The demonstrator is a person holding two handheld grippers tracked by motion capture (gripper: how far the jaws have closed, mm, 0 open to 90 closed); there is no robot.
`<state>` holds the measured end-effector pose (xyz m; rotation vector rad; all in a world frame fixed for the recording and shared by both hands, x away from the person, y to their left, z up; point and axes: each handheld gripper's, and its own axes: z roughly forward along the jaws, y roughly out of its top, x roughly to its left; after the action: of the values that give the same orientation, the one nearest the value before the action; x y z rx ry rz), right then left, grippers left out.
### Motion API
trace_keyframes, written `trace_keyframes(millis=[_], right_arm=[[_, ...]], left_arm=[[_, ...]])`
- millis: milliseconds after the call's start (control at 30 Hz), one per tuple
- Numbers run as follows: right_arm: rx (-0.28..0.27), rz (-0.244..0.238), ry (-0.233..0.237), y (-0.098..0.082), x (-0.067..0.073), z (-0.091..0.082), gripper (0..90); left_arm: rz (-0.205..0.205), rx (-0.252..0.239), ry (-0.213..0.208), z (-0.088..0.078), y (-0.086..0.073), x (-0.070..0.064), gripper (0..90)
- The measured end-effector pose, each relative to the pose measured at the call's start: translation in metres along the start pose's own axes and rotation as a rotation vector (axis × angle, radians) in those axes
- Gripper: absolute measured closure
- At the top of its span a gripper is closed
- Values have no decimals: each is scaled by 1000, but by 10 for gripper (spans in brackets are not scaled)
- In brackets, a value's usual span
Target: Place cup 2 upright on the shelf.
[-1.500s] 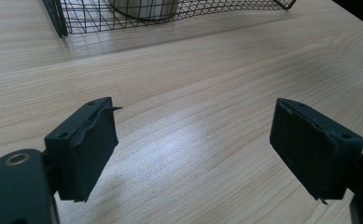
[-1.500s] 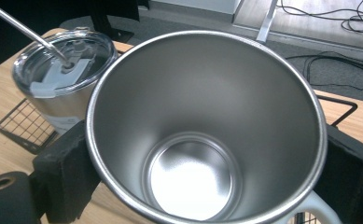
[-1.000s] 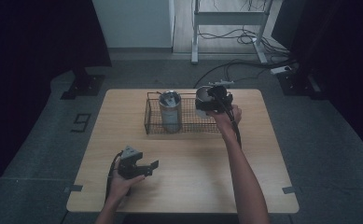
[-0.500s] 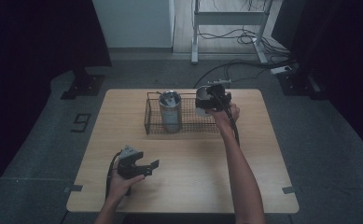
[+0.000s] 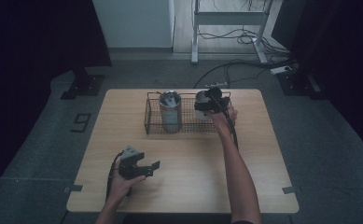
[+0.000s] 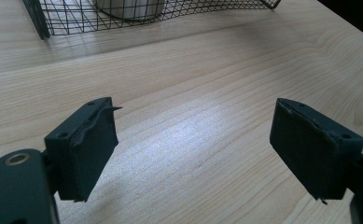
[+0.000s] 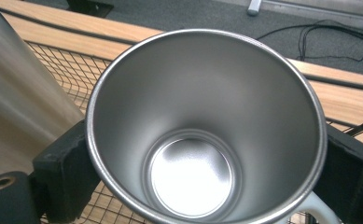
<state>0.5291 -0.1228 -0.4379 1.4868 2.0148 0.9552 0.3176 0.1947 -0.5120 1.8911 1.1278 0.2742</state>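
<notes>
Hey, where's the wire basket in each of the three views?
High view: basket at the table's far middle, holding a steel tumbler.
Left gripper view: its mesh runs along the top edge.
Right gripper view: mesh behind and under the mug, which the jaws flank.
Shared landmark: the tumbler.

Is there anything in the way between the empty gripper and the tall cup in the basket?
Only the basket's wire wall. The left gripper hangs open over bare table, and the tall cup stands inside the basket, behind that near wall. Nothing else lies between them.
</notes>
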Motion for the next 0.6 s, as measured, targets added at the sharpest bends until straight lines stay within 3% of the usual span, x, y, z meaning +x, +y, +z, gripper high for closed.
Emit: trace_keyframes(millis=[600], right_arm=[[58, -4, -8, -9, 2, 22, 71]], left_arm=[[0, 9, 4, 1, -1, 2, 149]])
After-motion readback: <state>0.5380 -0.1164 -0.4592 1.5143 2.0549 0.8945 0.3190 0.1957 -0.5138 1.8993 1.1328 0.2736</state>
